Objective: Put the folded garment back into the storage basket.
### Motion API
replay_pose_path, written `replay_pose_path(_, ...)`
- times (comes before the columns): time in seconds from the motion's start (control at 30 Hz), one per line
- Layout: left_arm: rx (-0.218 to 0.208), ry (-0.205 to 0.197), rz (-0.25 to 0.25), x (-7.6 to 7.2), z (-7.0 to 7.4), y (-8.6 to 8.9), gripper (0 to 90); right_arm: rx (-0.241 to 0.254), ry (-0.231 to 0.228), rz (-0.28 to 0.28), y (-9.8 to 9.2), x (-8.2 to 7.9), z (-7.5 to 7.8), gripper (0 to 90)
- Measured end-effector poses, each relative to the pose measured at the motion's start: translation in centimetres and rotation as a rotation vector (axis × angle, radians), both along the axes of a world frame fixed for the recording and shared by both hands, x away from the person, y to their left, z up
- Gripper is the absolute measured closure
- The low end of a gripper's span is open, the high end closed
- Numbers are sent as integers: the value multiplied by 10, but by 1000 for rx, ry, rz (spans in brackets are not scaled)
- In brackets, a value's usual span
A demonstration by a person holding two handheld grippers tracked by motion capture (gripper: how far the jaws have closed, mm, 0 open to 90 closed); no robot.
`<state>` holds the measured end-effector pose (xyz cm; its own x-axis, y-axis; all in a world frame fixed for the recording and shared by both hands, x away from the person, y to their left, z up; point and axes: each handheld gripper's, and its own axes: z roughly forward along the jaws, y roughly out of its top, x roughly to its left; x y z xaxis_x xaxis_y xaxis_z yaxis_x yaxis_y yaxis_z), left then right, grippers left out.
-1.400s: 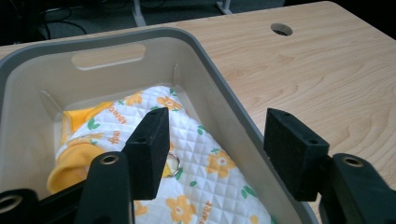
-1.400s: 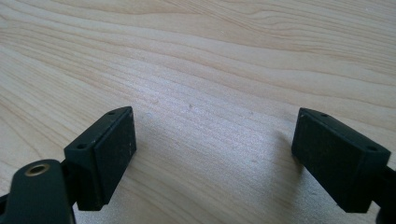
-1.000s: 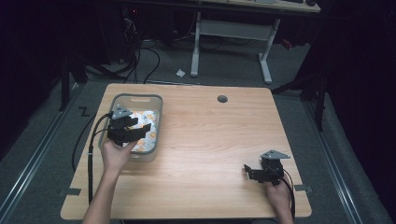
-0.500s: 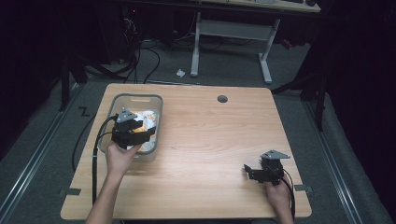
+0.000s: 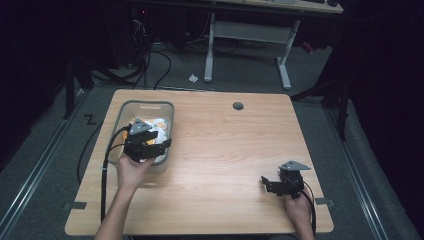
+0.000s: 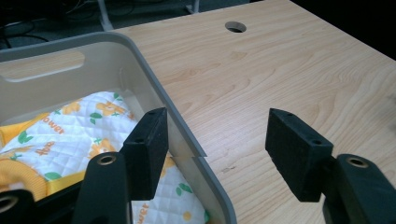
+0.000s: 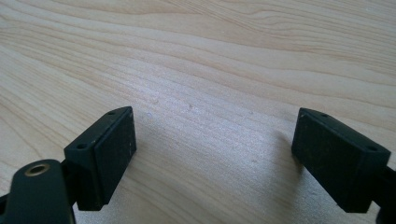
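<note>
**Jaws astride the bin wall — risk of dragging the whole bin**

On the tabletop, the grey bin sits at nine o'clock. The left gripper hangs with jaws apart, straddling the bin's right wall above the quilted cloth inside. Closing now would likely pinch plastic, not cloth — tipping or sliding the bin. The right gripper, at five o'clock, rests open, holding nothing.

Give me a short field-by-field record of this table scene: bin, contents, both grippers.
bin: grey plastic bin at the left of the wooden table
contents: white quilted cloth with orange print
left gripper: open, jaws straddling the bin's right wall, one inside, one outside
right gripper: open, over bare wood
</note>
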<state>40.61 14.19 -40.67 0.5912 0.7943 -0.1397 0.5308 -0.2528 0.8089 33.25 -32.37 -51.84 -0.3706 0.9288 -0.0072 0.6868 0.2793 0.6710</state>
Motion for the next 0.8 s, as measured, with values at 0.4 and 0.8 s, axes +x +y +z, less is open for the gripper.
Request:
replay_pose_path(0.4,-9,-4,-29,-6,1,-8,394,0,0,0,0,0,0,138)
replay_pose_path(0.8,-12,-4,-61,-12,0,-16,392,0,0,0,0,0,0,138)
